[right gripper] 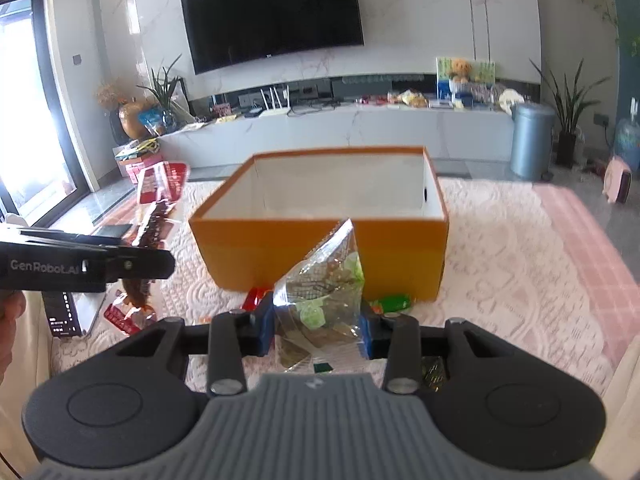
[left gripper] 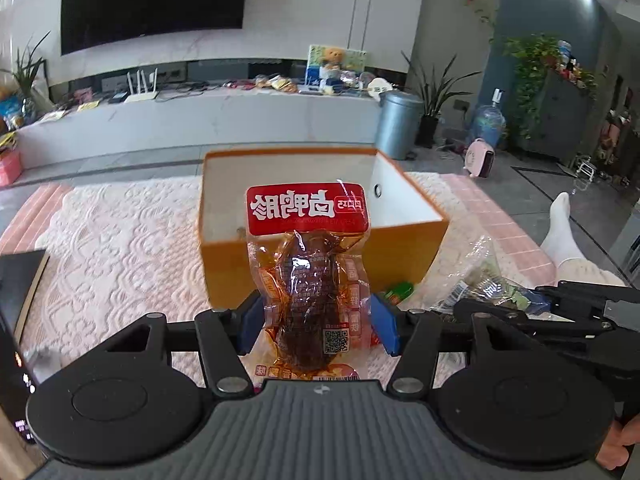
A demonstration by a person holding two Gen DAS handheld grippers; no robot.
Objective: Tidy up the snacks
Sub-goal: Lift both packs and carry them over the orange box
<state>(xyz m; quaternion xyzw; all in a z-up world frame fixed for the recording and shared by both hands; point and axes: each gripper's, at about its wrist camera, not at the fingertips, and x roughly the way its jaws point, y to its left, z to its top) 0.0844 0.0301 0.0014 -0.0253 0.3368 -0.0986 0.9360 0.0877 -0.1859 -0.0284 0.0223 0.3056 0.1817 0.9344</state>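
Observation:
My left gripper [left gripper: 318,322] is shut on a clear vacuum pack of dark braised meat with a red label [left gripper: 310,276], held upright in front of the open orange box [left gripper: 400,258]. My right gripper [right gripper: 318,330] is shut on a clear crinkly snack bag with green and brown contents [right gripper: 324,286], also raised before the orange box [right gripper: 280,248]. The box has white inner walls and its floor is mostly hidden. In the left wrist view the right gripper and its bag [left gripper: 486,280] show at the right; in the right wrist view the left gripper's meat pack [right gripper: 156,200] shows at the left.
A green packet [right gripper: 394,303] and a red packet [right gripper: 256,298] lie on the pale quilted cover [right gripper: 500,280] just before the box. A dark device [right gripper: 62,314] lies at the left. A white-socked foot [left gripper: 560,228] rests at the right. A TV bench with clutter stands behind.

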